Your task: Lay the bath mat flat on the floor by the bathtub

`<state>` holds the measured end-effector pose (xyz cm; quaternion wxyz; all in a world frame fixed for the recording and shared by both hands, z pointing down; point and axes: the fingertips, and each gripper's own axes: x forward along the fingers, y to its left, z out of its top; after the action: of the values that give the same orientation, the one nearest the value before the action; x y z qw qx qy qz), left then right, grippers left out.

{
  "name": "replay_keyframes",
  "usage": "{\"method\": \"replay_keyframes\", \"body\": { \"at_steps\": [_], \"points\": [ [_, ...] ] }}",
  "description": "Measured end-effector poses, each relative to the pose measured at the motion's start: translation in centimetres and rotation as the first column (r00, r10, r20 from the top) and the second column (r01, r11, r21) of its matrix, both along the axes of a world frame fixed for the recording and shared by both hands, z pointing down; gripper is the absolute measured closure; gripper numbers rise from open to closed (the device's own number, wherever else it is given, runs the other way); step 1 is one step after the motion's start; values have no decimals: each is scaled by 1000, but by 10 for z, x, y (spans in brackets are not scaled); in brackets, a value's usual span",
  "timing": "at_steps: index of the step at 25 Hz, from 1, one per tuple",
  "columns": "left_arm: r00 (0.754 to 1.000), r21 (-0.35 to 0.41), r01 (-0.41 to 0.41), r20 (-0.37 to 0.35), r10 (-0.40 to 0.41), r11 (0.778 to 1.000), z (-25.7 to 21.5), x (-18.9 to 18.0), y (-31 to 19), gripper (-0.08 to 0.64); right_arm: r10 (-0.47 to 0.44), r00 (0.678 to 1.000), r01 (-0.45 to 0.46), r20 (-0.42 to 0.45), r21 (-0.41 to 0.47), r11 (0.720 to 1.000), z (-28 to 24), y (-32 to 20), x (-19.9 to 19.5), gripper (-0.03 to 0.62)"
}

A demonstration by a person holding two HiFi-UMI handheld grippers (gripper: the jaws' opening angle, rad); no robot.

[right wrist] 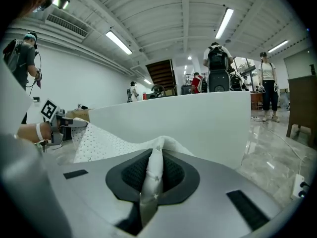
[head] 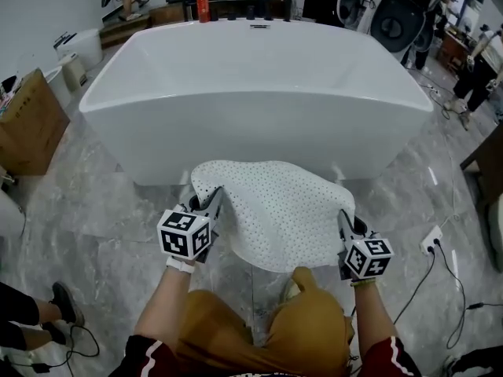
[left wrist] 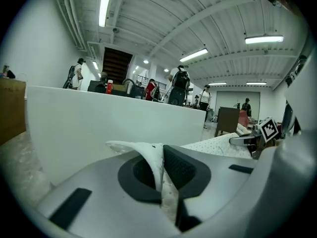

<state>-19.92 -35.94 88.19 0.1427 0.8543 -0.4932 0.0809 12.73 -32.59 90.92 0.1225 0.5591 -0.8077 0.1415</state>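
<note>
The head view shows the white dotted bath mat spread between the left gripper and the right gripper, above the grey floor just before the bathtub, while only the gripper views show each gripper's jaws clamped on a pinched fold of its edge.

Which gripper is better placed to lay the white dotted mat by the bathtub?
Neither: left gripper and right gripper each clamp one edge of the white perforated bath mat at similar height. Lower both.
</note>
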Motion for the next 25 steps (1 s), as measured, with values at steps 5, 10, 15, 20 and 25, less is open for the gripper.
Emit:
{"method": "replay_keyframes", "body": {
  "at_steps": [5,10,15,20,25],
  "points": [
    [999,-34,8,39,-7,999,26,0,-13,531,-9,1000,8,-10,-30,1000,30,-15,0,549],
    [998,-60,12,68,-8,998,48,6,-29,531,-21,1000,20,-19,-53,998,56,-32,2,549],
    [995,-87,19,101,-10,996,72,20,-41,531,-19,1000,18,-17,-80,997,80,-47,13,549],
    [992,-114,25,123,-10,993,97,30,-56,531,-12,1000,10,-13,-109,994,106,-64,24,549],
    [990,-164,37,142,-13,986,130,35,-70,531,-13,1000,11,-14,-143,990,137,-81,26,549]
  ]
}}
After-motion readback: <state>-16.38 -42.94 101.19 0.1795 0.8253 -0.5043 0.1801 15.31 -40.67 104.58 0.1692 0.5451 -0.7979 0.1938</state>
